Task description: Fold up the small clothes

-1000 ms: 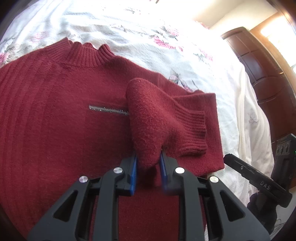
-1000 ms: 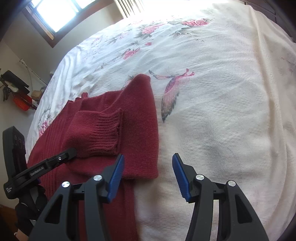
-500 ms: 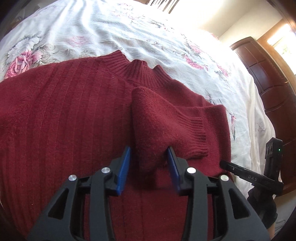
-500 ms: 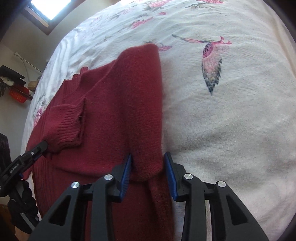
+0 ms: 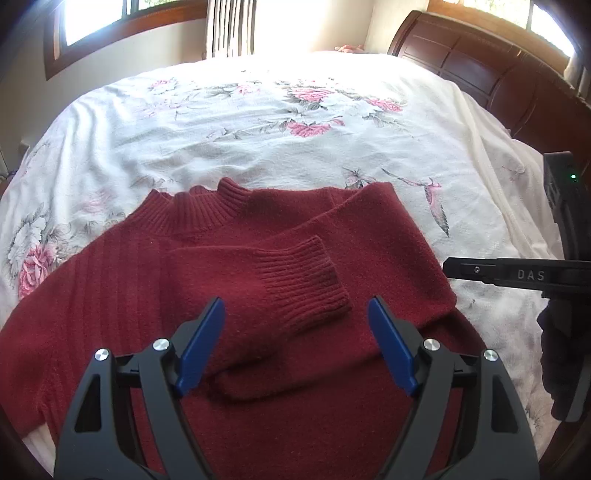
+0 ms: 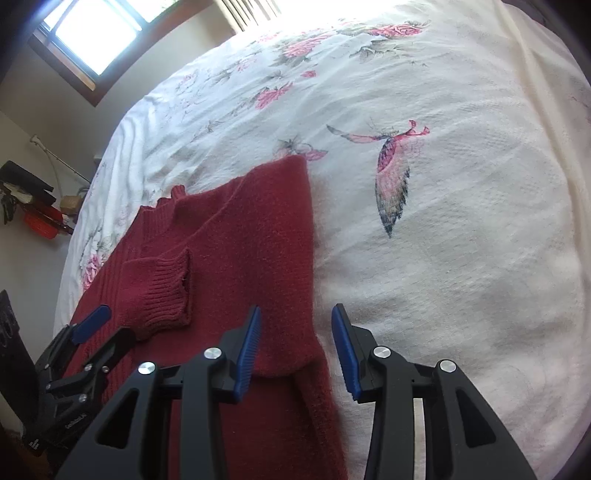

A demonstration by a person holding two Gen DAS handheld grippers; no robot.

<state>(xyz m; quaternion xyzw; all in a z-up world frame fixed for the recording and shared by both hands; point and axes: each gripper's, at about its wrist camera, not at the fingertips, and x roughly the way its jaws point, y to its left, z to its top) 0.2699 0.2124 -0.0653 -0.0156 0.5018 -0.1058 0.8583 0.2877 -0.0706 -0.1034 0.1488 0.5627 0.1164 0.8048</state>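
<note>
A dark red knit sweater [image 5: 147, 295] lies flat on a floral bedspread [image 5: 258, 122], collar away from me. One sleeve is folded across its chest, and the ribbed cuff [image 5: 306, 280] rests on top. My left gripper [image 5: 295, 343] hovers open just above that sleeve, holding nothing. In the right wrist view the sweater [image 6: 258, 236] shows its folded side edge. My right gripper [image 6: 295, 347] stands open over that edge, with nothing between its blue pads. The cuff [image 6: 162, 295] lies to its left, and the left gripper [image 6: 92, 325] shows at the lower left.
A dark wooden headboard [image 5: 491, 70] rises at the far right of the bed. Windows [image 5: 99, 22] sit behind the bed. The right gripper's body [image 5: 517, 275] pokes in at the right edge. Dark and red items [image 6: 33, 210] hang by the wall on the left.
Both grippers have let go: the left released the folded sleeve and drew back, and the right released the sweater's side edge. The sleeve now lies flat on the chest.
</note>
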